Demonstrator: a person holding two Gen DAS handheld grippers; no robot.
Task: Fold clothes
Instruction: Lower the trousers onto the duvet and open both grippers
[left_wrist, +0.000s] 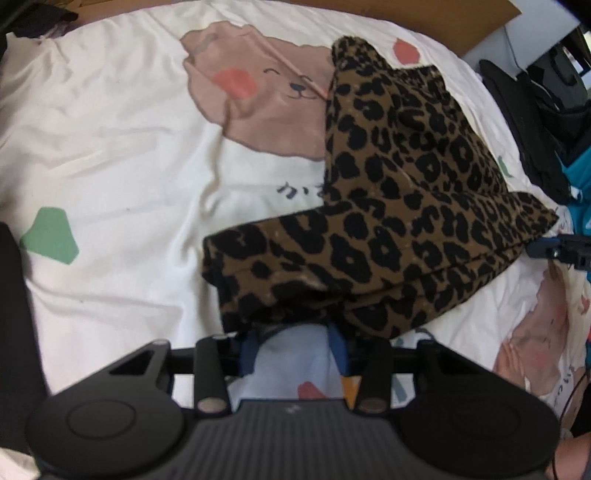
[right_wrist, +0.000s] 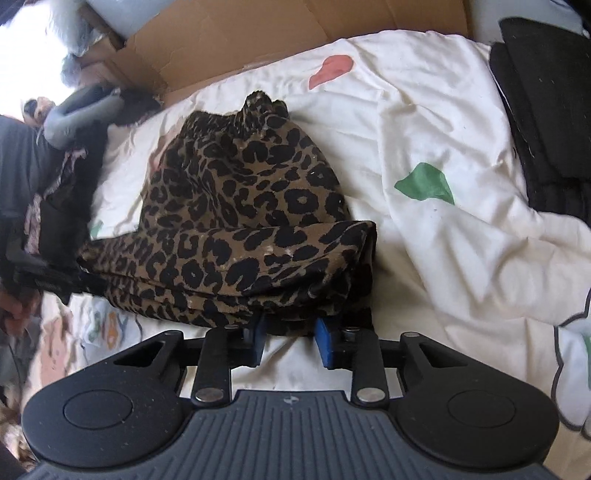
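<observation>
Mid-fold: my left claw (left_wrist: 295, 345) and right claw (right_wrist: 290, 341), both spread, sit under the brown leopard-print cloth garment (left_wrist: 388, 206) mid-frame; next, pinch its near edge.

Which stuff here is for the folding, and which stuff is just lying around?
For the folding:
- leopard-print garment
- left tool
- right tool

Just lying around:
- bear-print bedsheet, underneath the garment
- cardboard
- black clothes
</observation>
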